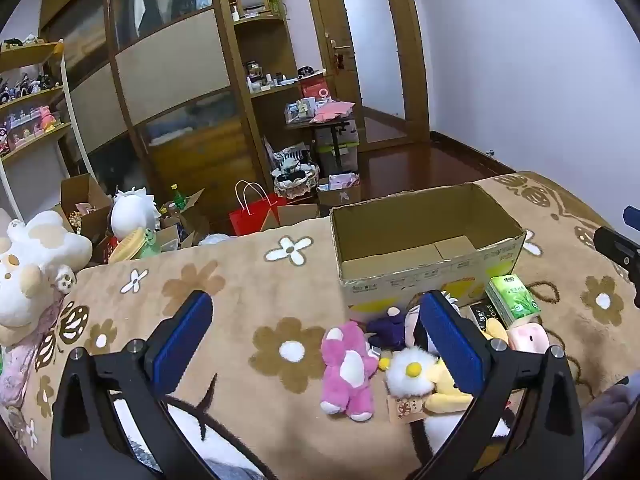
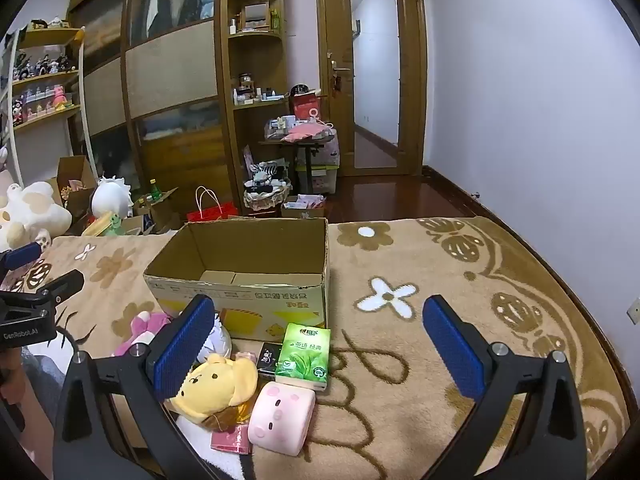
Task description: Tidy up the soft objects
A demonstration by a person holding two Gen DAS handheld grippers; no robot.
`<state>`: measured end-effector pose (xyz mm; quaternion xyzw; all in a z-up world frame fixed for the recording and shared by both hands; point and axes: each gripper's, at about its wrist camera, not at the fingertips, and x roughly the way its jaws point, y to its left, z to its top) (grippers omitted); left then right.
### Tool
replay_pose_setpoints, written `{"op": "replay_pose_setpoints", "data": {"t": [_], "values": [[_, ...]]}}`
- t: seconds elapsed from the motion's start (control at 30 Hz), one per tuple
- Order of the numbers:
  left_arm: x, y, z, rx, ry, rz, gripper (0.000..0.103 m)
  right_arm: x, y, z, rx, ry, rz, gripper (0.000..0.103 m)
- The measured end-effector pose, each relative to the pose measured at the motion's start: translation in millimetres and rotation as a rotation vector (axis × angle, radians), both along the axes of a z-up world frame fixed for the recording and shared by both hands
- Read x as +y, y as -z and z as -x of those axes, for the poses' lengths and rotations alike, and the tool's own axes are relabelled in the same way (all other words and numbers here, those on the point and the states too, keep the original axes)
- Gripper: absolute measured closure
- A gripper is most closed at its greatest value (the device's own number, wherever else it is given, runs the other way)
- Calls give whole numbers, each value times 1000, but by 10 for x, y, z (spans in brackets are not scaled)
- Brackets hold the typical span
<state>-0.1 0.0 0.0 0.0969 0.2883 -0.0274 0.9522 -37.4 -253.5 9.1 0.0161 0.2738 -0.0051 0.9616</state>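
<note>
An open cardboard box (image 1: 432, 276) (image 2: 240, 292) stands empty on the flowered bed blanket. In front of it lie a pink plush bear (image 1: 348, 368) (image 2: 140, 326), a white fluffy flower toy (image 1: 410, 370), a dark purple plush (image 1: 388, 326), a yellow dog plush (image 2: 218, 386), a pink pig cushion (image 2: 282, 418) and a green tissue pack (image 2: 306, 356) (image 1: 514, 296). My left gripper (image 1: 318, 344) is open, low over the blanket beside the pink bear. My right gripper (image 2: 320, 344) is open above the tissue pack and pig cushion.
A large white and tan plush (image 1: 32, 264) sits at the bed's left edge. Beyond the bed's far edge are cartons, a red bag (image 1: 256, 216) and a wardrobe. A small dark box (image 2: 269, 356) lies by the tissues.
</note>
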Motion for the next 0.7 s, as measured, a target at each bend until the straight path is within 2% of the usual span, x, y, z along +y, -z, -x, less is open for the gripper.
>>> {"op": "replay_pose_setpoints", "data": {"t": [0.7], "values": [[-18, 22, -9, -2, 0, 2, 1, -16, -1, 3, -1, 5, -9, 0]]}}
